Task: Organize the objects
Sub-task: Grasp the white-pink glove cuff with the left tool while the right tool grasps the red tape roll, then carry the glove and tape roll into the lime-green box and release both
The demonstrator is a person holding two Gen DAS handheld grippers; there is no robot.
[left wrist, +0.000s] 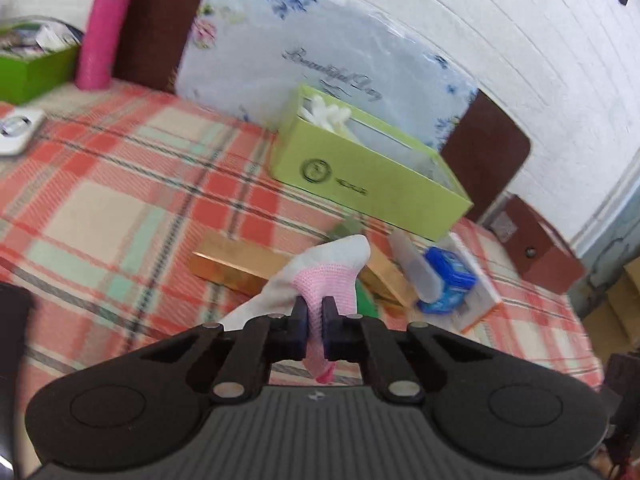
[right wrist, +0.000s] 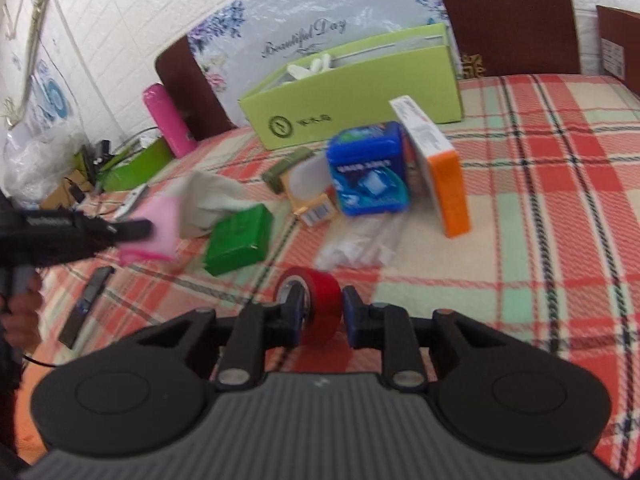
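Objects of many kinds are spread on a bench point(right wrist: 560, 184) covered with a red and green checked cloth. A white and pink sock point(left wrist: 316, 280) is gripped between the closed pads of the left hand-held gripper point(left wrist: 315, 320) and is lifted off the cloth. A red tape roll point(right wrist: 320, 300) is clamped between the pads of the right hand-held gripper point(right wrist: 320, 312), its open core facing nine o'clock in the right wrist view.

In the right wrist view, a light green box point(right wrist: 360, 100) with white things inside is seen at twelve o'clock from the roll, open on top. A blue plastic case point(right wrist: 368, 172) stands nearer, just beside a white and orange carton point(right wrist: 440, 160) at its three o'clock side. A dark green box point(right wrist: 240, 240) lies at ten o'clock from the roll, near a crumpled clear wrapper point(right wrist: 360, 240). A pink bottle point(right wrist: 168, 120) stands far at ten o'clock, by a brown chair back point(right wrist: 192, 88).
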